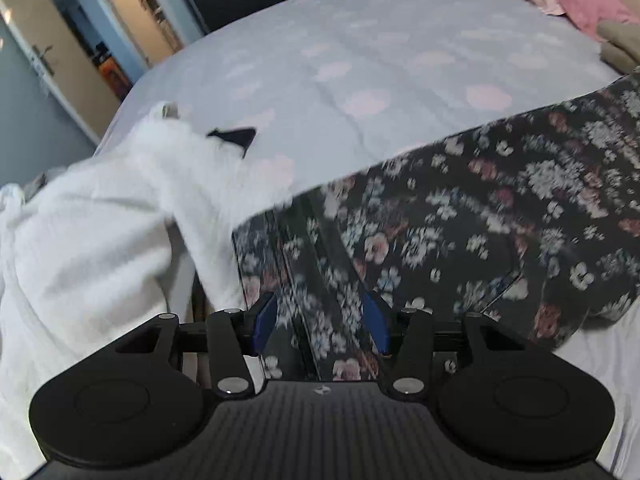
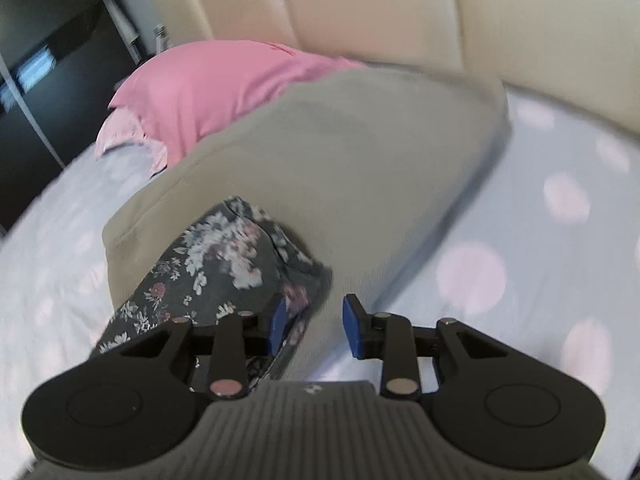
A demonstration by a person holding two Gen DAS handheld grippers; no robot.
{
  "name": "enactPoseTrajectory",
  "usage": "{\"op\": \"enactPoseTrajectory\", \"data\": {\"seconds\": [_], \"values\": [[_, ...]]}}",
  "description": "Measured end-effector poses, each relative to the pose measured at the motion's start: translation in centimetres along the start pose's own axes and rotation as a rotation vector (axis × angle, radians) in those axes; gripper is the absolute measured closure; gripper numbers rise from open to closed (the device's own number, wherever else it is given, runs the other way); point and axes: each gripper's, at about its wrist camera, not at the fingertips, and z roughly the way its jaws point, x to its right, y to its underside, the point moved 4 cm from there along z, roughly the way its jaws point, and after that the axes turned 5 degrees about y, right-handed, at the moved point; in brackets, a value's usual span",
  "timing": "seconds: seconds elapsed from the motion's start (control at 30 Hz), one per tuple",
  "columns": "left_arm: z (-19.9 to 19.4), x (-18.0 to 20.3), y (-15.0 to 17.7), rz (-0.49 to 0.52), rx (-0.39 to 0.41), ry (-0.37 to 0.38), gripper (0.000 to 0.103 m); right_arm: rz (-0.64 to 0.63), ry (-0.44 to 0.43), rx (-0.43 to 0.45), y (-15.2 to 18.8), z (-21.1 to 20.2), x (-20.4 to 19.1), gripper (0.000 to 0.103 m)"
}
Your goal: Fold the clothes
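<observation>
Dark floral trousers (image 1: 460, 216) lie stretched across the bed. My left gripper (image 1: 320, 320) is open, its blue pads either side of the waist end of the trousers, just above the cloth. In the right wrist view the trouser leg end (image 2: 224, 256) rests on a beige folded garment (image 2: 352, 152). My right gripper (image 2: 314, 326) is open, its left pad at the edge of the floral cloth, holding nothing.
A white garment (image 1: 92, 232) lies bunched at the left bed edge. Pink clothes (image 2: 208, 88) lie near the cream headboard (image 2: 400, 8). The bedsheet (image 1: 360, 64) is pale blue with pink spots. A doorway (image 1: 52, 60) is at the left.
</observation>
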Motion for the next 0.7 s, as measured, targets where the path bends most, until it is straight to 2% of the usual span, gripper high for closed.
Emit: {"op": "enactPoseTrajectory", "data": {"seconds": [0.1, 0.27, 0.4, 0.47, 0.5, 0.53, 0.6, 0.7], "values": [[-0.2, 0.1, 0.4, -0.019, -0.005, -0.01, 0.057, 0.053, -0.025, -0.021, 0.5, 1.1, 0.6, 0.069], [-0.2, 0.6, 0.6, -0.056, -0.015, -0.01, 0.057, 0.078, -0.025, -0.046, 1.1, 3.4, 0.4, 0.078], [0.3, 1.2, 0.4, -0.032, -0.017, -0.023, 0.057, 0.128, -0.1, -0.034, 0.8, 4.4, -0.3, 0.078], [0.6, 1.4, 0.3, -0.029, -0.021, -0.03, 0.057, 0.142, -0.102, -0.027, 0.6, 4.8, -0.6, 0.077], [0.8, 1.5, 0.2, -0.028, -0.023, -0.033, 0.057, 0.127, -0.068, -0.035, 0.7, 5.3, -0.8, 0.085], [0.9, 1.5, 0.2, -0.027, -0.025, -0.035, 0.057, 0.111, -0.037, -0.037, 0.8, 5.6, -1.0, 0.102], [1.0, 1.6, 0.2, -0.024, -0.028, -0.038, 0.058, 0.079, 0.009, 0.014, 0.7, 5.3, -1.2, 0.103], [1.1, 1.6, 0.1, -0.018, -0.028, -0.042, 0.057, 0.082, 0.058, 0.19, -1.1, 2.6, -1.2, 0.103]]}}
